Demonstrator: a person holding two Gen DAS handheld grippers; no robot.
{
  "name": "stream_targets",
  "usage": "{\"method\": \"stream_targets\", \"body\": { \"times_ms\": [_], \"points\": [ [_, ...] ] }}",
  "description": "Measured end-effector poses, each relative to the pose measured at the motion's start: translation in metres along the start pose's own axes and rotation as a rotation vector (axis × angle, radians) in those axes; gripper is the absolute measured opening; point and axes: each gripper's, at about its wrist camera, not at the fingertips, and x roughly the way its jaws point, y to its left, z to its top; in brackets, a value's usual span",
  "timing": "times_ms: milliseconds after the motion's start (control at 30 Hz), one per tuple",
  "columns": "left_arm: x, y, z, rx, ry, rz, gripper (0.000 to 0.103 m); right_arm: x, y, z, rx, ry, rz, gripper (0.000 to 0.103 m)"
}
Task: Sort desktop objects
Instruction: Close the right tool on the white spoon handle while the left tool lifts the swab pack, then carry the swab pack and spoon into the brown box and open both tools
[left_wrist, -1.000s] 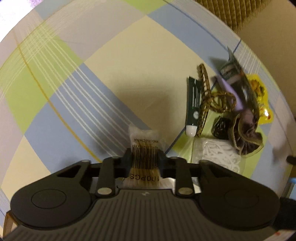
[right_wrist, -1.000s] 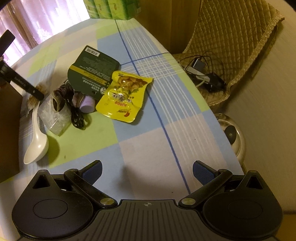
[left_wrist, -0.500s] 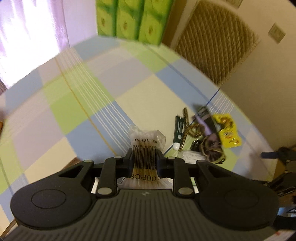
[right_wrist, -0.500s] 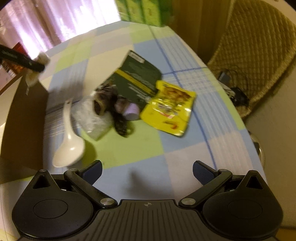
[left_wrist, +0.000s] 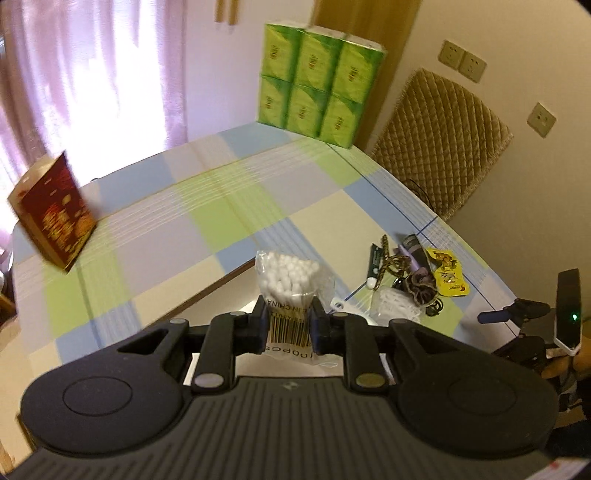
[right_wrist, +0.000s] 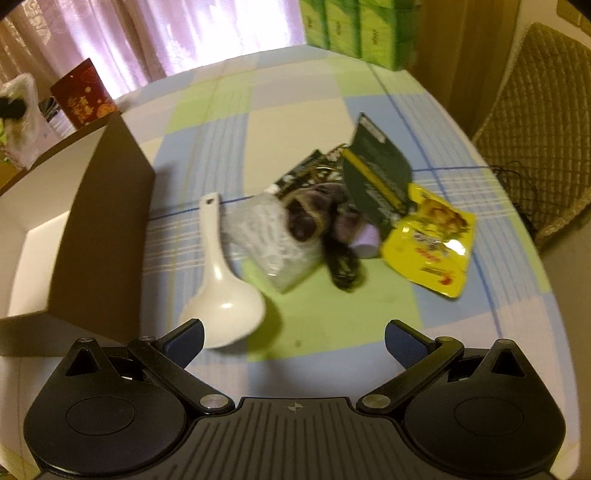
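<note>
Left gripper (left_wrist: 287, 325) clamps the cotton-swab bag (left_wrist: 288, 284), held upright above the table. Right gripper (right_wrist: 293, 341) gapes wide, empty; cardboard box (right_wrist: 99, 229) lies at its 10 o'clock (likely drop site).

Items I cannot fully read from my feeds:

- Clear plastic bag of white cotton swabs (left_wrist: 287, 291): lower part hidden behind my left gripper's (left_wrist: 287, 326) pads.
- Brown open cardboard box (right_wrist: 79, 221): cut off at the left edge.
- Dark tangled pile (right_wrist: 325, 218) beside the yellow foil snack packet (right_wrist: 430, 240): blurred, pieces indistinguishable.
- Red printed carton (left_wrist: 51, 214): motion-smeared, print illegible.
</note>
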Motion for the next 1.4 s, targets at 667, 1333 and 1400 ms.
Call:
{"method": "stream_targets", "body": {
  "times_ms": [667,1333,1400],
  "points": [
    [-0.042,0.05,-0.107,-0.209,0.057,0.086,0.017,0.057,-0.042,-0.011,0.672,0.062,0.237,0.002],
    [-0.065,0.057,-0.145,-0.252,0.039,0.218,0.017,-0.012,0.082,0.071,0.364,-0.083,0.524,0.002],
    [-0.066,0.058,-0.148,-0.255,0.041,0.23,0.017,-0.003,0.105,0.073,0.313,-0.067,0.528,0.002]
  ]
}}
